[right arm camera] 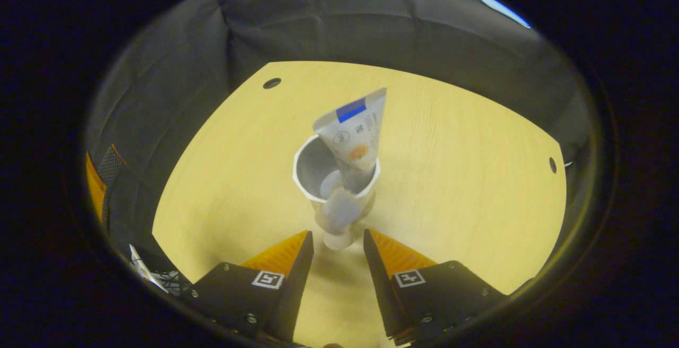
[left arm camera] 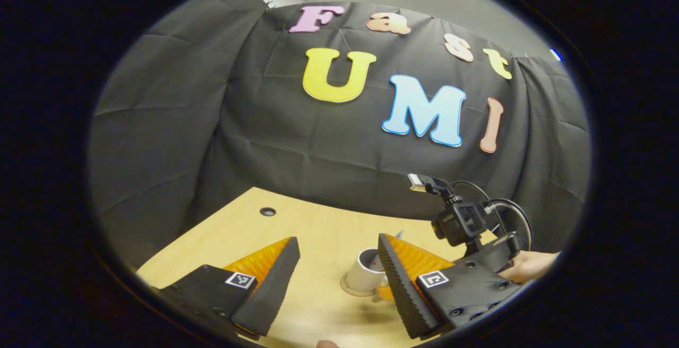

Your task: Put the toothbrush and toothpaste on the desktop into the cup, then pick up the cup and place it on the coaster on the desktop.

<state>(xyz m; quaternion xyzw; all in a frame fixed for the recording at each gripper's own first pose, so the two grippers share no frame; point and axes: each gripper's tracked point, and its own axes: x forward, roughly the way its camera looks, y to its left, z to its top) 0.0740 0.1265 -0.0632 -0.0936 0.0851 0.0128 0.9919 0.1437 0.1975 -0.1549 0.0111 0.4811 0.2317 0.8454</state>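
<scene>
A white cup (right arm camera: 310, 170) stands on the wooden desk (right arm camera: 451, 178) just ahead of my right gripper (right arm camera: 337, 232), which is open. The toothpaste tube (right arm camera: 354, 130) stands in the cup, crimped end up, leaning on the far rim. A grey-blue handle (right arm camera: 339, 212), probably the toothbrush, leans over the near rim toward the fingertips. In the left gripper view, the cup (left arm camera: 363, 271) rests on a thin round coaster (left arm camera: 349, 287). My left gripper (left arm camera: 337, 238) is open and held well back from the cup, and its right finger (left arm camera: 395, 279) hides part of the cup.
The right gripper's camera mount (left arm camera: 461, 223) and the hand (left arm camera: 530, 266) holding it sit just right of the cup. Cable holes (right arm camera: 271, 83) (right arm camera: 553, 165) mark the desk's far corners. Black cloth walls close in the desk on every far side. Loose cables (right arm camera: 154, 276) hang off the near left edge.
</scene>
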